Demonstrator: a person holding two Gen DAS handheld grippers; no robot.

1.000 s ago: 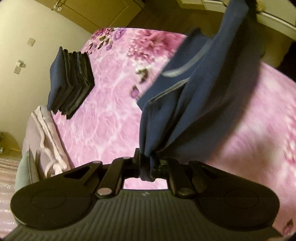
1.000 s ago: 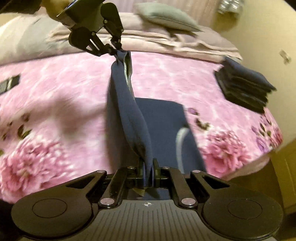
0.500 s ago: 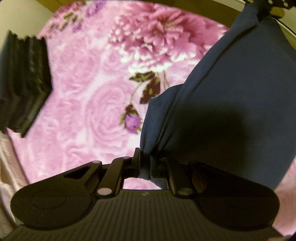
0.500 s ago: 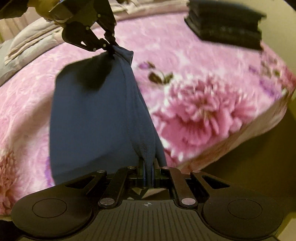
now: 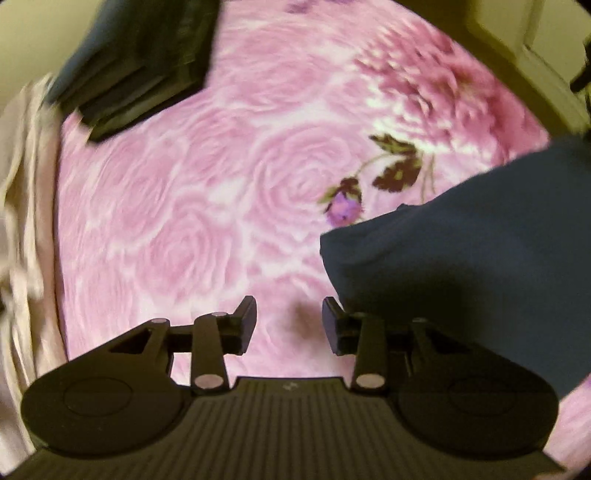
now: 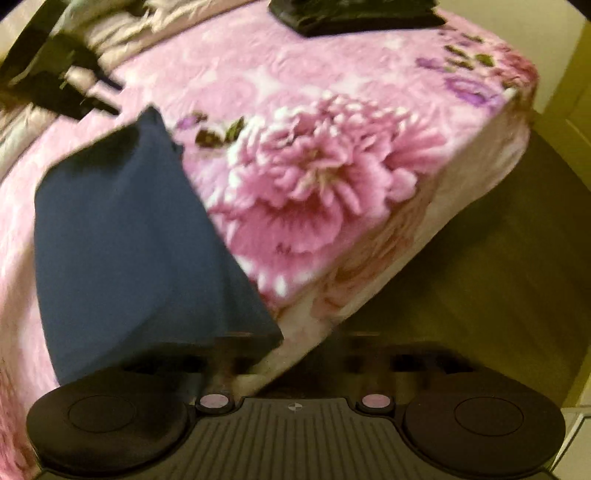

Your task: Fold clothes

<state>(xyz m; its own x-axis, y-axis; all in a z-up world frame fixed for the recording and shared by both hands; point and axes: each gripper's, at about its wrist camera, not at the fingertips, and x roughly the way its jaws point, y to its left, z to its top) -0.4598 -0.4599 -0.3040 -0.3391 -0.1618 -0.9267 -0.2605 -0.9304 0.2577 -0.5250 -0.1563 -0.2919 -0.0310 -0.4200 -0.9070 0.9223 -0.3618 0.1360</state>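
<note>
A navy garment (image 5: 461, 266) lies folded flat on the pink floral bedspread (image 5: 221, 184), just right of my left gripper (image 5: 290, 325). That gripper is open, with nothing between its fingers and the cloth edge beside its right finger. In the right wrist view the same garment (image 6: 129, 240) lies near the bed's corner. Its near edge reaches my right gripper (image 6: 295, 362), whose blurred fingers stand apart and hold nothing. The left gripper (image 6: 62, 85) shows blurred past the garment's far corner.
A stack of folded dark clothes (image 5: 136, 55) sits at the far end of the bed (image 6: 354, 14). Beige bedding (image 5: 26, 221) lies along one side. The mattress edge (image 6: 406, 258) drops to dark floor (image 6: 498, 295) on the right.
Both grippers held the garment's edge and lowered it onto the bed. Both have since let go and opened, and the cloth rests flat.
</note>
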